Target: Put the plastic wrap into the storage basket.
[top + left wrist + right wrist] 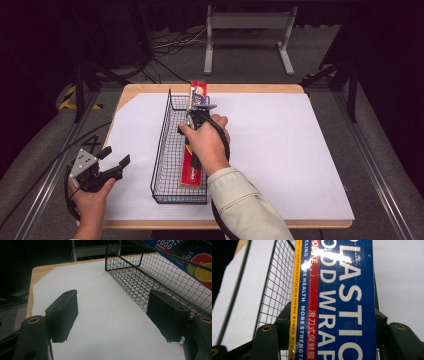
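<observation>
A long red and blue plastic wrap box lies lengthwise along the right side of a black wire basket, and its far end pokes above the basket's far rim. My right gripper is shut on the box near that far end. In the right gripper view the box sits between both jaws of the right gripper, with the basket mesh to its left. My left gripper is open and holds nothing at the table's front left. In the left gripper view the left gripper hangs over white paper, beside the basket and the box.
A white paper sheet covers the wooden table. To the right of the basket there is a wide stretch of bare sheet. Beyond the table a grey metal stand and cables lie on the floor.
</observation>
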Tool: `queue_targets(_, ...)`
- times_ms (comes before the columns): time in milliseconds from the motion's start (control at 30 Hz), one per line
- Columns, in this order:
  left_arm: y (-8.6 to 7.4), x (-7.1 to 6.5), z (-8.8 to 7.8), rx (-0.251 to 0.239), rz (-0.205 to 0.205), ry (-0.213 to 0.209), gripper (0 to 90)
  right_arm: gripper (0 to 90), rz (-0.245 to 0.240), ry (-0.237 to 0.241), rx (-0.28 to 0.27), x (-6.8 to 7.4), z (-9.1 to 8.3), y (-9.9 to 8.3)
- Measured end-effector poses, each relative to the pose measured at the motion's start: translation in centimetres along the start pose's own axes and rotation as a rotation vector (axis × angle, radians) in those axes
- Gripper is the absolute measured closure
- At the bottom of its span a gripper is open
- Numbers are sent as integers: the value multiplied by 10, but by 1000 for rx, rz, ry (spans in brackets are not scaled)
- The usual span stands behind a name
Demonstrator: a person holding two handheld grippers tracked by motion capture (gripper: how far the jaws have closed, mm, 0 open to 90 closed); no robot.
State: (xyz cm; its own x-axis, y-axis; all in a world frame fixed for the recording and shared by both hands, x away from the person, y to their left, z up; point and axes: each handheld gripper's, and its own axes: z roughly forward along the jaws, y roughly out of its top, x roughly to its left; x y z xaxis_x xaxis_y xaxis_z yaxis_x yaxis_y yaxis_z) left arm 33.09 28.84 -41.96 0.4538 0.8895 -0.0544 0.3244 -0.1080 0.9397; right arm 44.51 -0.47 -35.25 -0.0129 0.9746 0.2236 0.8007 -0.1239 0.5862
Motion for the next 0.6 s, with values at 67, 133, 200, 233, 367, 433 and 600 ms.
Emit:
queue_targets(67,0,0,0,0,0,-2,256,405,-9,-16,20,1,5,-2)
queue_targets(133,0,0,1,1,0,-3,256,405,-14,-31,38,2,9,-4)
queue_targets(200,0,0,1,1,1,-3,256,404,-16,-37,49,2,14,-6)
queue_targets(233,0,0,1,2,2,-4,256,404,-16,-37,49,2,14,-6)
queue_targets(367,0,0,2,1,-3,-4,256,403,-31,-64,67,4,21,-8)
queue_targets(433,0,1,2,2,1,-5,256,402,-38,-76,77,5,24,-9)
queue_targets(600,0,1,3,2,1,-6,255,402,-49,-99,102,9,30,-11)
